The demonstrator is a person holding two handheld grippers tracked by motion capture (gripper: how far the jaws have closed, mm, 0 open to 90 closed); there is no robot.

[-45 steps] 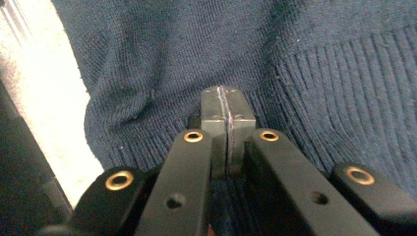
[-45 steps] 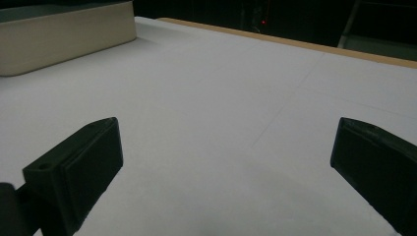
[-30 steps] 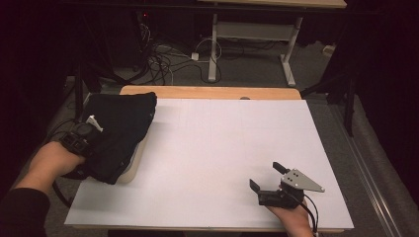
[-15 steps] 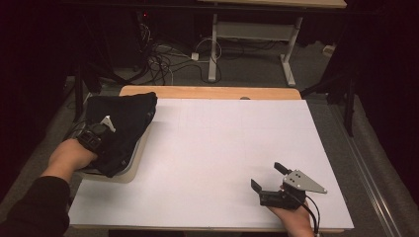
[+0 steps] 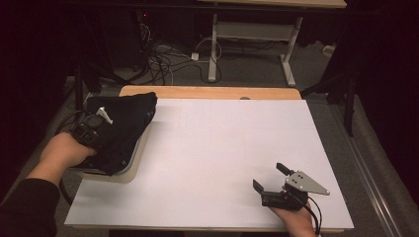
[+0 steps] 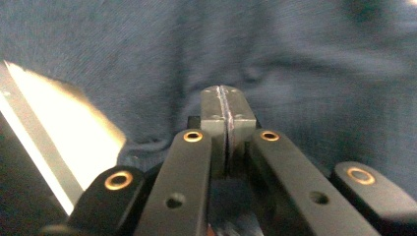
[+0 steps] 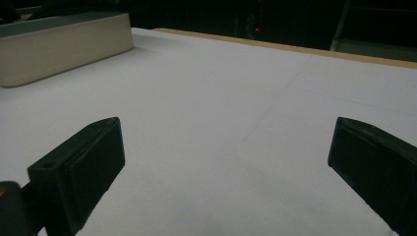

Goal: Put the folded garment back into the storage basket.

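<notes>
Dark garment (image 5: 123, 126) sits at left of the high view, bunched in a shallow beige tray (image 5: 132, 165) near the tabletop's (image 5: 222, 158) left edge, spilling a bit over the tray's far rim. In the left tool view it reads as dark blue knit w/ soft folds.

Left tool (image 5: 94, 129) is over the garment, jaws fully together; pads meet flush in its own view, w/ cloth right behind the tips. Can't tell if a thin fold is pinched btwn them, since no fabric shows in the seam. Right tool (image 5: 269, 180) rests at lower right of the high view, jaws wide, nothing btwn them, well apart from the tray.

Handling, as a judgement: light, limp, no stiffness, so it'll drape and stretch rather than lift as one piece. Not fragile, not slippery; knit should grip OK on the pads. A pinch on a single layer would prob drag the rest behind. Best hold is likely a raised fold or a hem/edge near the tray's upper corner, w/ the 2nd tool taking another edge to spread it
</notes>
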